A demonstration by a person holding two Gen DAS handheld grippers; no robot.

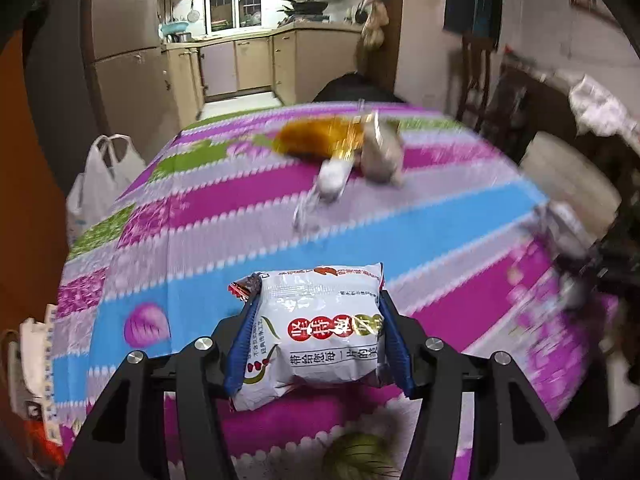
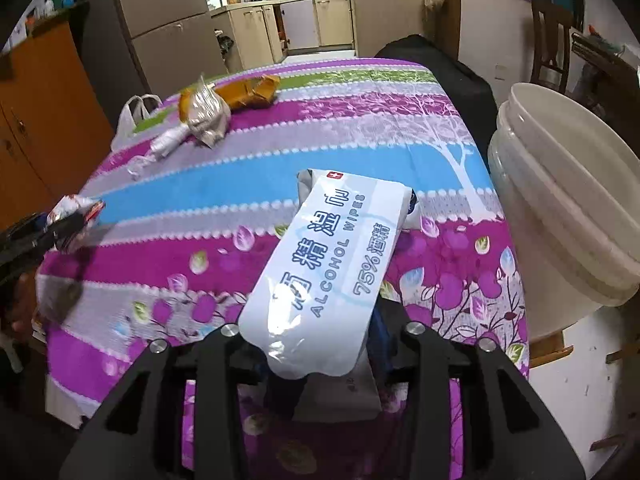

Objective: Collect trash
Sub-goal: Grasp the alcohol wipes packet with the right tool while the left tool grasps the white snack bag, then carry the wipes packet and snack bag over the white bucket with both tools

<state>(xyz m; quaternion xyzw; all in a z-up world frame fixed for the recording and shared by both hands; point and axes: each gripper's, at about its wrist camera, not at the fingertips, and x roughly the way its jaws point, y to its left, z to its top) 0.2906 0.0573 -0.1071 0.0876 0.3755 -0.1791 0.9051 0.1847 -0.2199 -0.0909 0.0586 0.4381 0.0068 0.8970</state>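
Your right hand-held gripper [image 2: 320, 364], squeezing the long white alcohol-wipes pack [image 2: 324, 264], is nearest the big white plastic bucket [image 2: 560, 208] on its right, while your left hand-held gripper [image 1: 318, 344] squeezes the white snack bag [image 1: 320, 332].

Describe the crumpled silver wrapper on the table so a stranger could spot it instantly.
Start at the table's floral tablecloth and look to its far end, toward the kitchen. There the silver wrapper lies against an orange packet. It is the shiny, metallic, crumpled one; a white twisted wrapper trails from its near side.

floral-clothed table [image 2: 360, 128], orange wrapper [image 2: 248, 90], perhaps foil [image 2: 206, 120]
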